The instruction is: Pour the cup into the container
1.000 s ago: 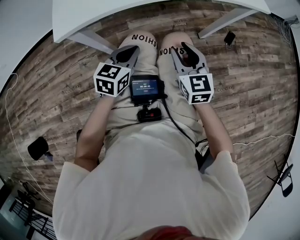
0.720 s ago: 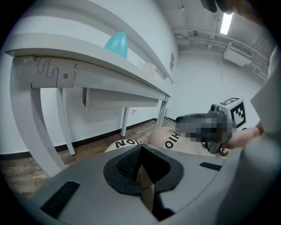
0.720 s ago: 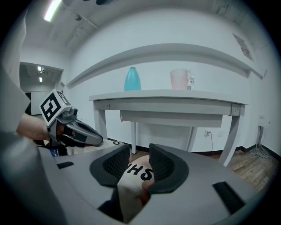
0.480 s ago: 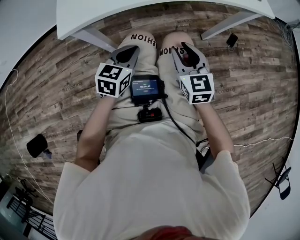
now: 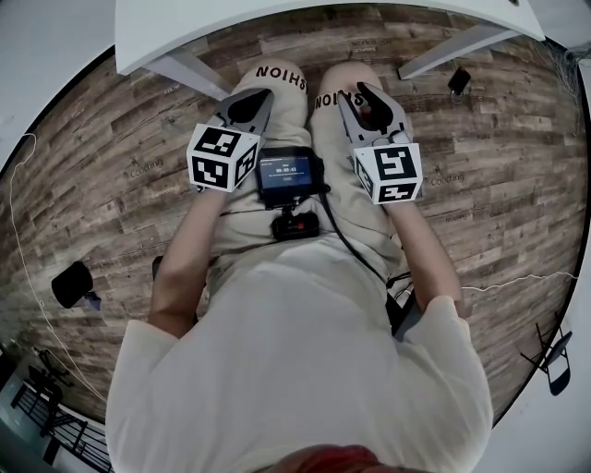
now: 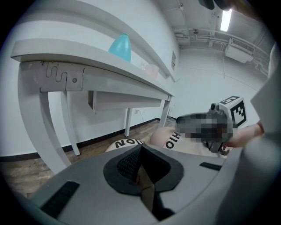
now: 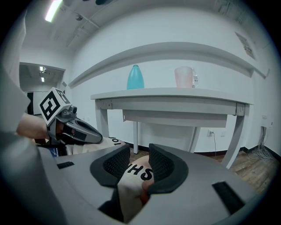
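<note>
Little had changed since the earlier frames: both grippers stayed resting on the person's shorts (image 5: pixel 277 231), and only the head view's framing of the white table (image 5: pixel 277 28) had drifted a touch. On one thigh lay the left gripper (image 5: pixel 261 97), its jaws together and nothing in them. On the other lay the right gripper (image 5: pixel 355 92), its jaws a little apart and gripping nothing, with the lettered cloth showing through the gap in its own view. The task's things stood well apart from both, up on the table top ahead: a teal vessel (image 7: pixel 135 77) narrowing toward its top and, beside it but not touching, a pale pink translucent cup (image 7: pixel 184 77). The pour had not begun, so the step in hand was, by my reading, the reach for the cup. To do it well, the chosen gripper would need to rise clear of the table edge and spread its jaws far wider before arriving. It should then come in level from the side, pads on bare wall below the rim, and keep the cup upright. If the teal vessel was the container, its narrow top would call for a slow, close pour, with the other gripper steadying it.
</note>
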A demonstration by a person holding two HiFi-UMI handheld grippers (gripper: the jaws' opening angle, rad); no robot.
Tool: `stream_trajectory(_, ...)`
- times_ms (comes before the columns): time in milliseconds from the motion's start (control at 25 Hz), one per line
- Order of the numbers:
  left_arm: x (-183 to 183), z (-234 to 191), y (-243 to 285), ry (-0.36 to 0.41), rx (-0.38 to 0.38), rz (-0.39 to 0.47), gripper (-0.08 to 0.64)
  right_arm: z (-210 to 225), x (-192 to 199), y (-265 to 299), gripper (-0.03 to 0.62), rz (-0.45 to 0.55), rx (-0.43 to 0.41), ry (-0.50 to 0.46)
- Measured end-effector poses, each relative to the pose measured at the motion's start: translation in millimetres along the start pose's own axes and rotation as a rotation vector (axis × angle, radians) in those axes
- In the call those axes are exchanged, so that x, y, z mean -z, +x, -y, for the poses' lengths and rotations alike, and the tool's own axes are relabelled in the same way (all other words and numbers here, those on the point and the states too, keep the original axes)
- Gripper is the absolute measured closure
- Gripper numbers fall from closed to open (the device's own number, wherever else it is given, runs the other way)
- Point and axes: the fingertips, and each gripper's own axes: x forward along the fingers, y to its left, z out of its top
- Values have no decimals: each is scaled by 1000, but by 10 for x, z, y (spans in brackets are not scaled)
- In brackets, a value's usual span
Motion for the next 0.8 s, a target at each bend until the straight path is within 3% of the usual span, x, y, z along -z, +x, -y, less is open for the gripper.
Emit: stream_trajectory(800, 11, 14, -13, 14, -11, -2, 549, -5, 12, -13, 454, -2, 2, -1)
